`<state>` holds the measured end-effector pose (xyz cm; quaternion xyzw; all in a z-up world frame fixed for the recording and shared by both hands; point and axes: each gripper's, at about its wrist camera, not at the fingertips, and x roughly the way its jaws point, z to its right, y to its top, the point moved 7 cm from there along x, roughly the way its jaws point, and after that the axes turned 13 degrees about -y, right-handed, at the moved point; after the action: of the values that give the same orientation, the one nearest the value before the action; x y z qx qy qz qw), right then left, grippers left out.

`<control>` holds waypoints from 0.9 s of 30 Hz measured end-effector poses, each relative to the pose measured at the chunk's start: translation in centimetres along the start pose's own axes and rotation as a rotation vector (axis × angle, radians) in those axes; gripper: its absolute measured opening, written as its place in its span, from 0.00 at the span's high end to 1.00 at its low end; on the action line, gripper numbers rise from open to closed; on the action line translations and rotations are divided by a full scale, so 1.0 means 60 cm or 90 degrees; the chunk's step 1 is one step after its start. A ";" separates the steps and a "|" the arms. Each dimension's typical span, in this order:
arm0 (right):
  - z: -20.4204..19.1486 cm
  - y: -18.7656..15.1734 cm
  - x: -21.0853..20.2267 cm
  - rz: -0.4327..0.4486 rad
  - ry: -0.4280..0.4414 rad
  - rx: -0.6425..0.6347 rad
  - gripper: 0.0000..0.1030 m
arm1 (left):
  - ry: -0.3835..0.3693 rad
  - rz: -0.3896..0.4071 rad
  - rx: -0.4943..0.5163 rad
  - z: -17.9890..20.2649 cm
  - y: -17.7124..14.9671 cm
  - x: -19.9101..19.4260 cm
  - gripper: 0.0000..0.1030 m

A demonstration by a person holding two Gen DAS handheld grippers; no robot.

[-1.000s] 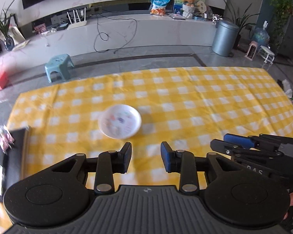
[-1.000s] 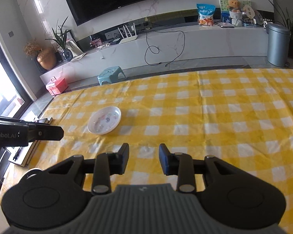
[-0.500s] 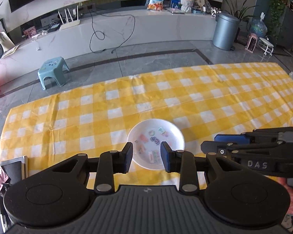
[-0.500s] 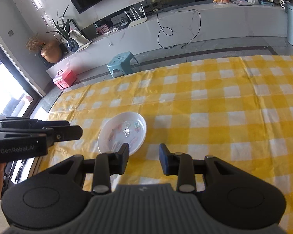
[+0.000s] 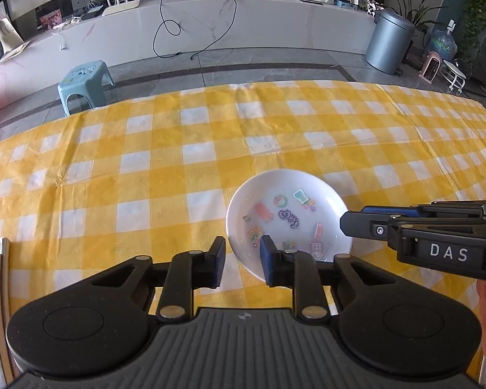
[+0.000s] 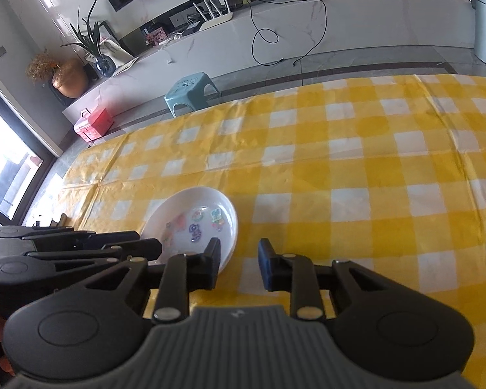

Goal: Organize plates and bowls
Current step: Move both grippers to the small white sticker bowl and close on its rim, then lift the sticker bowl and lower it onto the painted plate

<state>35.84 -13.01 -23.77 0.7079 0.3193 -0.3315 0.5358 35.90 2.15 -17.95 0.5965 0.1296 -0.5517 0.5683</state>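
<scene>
Closing on one white plate (image 5: 288, 217) that lies flat on the yellow-checked table (image 5: 145, 168), sticker side up. No other plate or bowl in either view.

Left gripper (image 5: 242, 261): fingers apart, nothing between them. Plate lies at about 1 o'clock from its tips; the near rim passes under the right-hand pad, the left-hand pad sits outside the rim. Whether a pad touches the rim, cannot tell.

Right gripper (image 6: 237, 265): fingers apart, empty. Plate (image 6: 194, 223) lies at about 11 o'clock from it; its left-hand pad overlaps the near rim in this view.

Plate is round, so no long axis to line up with; the thin rim is the only purchase. Left looks marginally nearer, already straddling the edge. Judgement: next move calls for one pad above and one below the rim, which needs a roll of the wrist.
</scene>
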 end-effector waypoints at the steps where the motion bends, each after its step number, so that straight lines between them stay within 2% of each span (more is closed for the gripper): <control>1: -0.001 0.000 0.005 -0.002 0.000 0.000 0.78 | 0.000 -0.001 0.000 -0.001 -0.001 0.001 0.78; 6: -0.006 0.000 0.014 -0.002 0.001 0.003 0.88 | -0.006 0.006 -0.010 -0.003 -0.003 0.000 0.85; 7: -0.006 -0.003 0.013 -0.004 0.006 0.004 0.95 | -0.003 0.006 -0.011 -0.003 -0.003 -0.001 0.87; 18: -0.009 -0.009 -0.018 0.004 -0.002 0.002 0.98 | 0.006 0.010 -0.023 0.021 0.002 -0.036 0.93; 27: 0.016 -0.018 -0.126 0.043 0.023 0.038 0.99 | 0.011 0.048 -0.012 0.097 0.008 -0.122 0.94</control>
<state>30.50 -14.46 -18.42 0.7397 0.2946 -0.3095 0.5198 30.69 0.70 -10.31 0.6004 0.1175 -0.5233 0.5932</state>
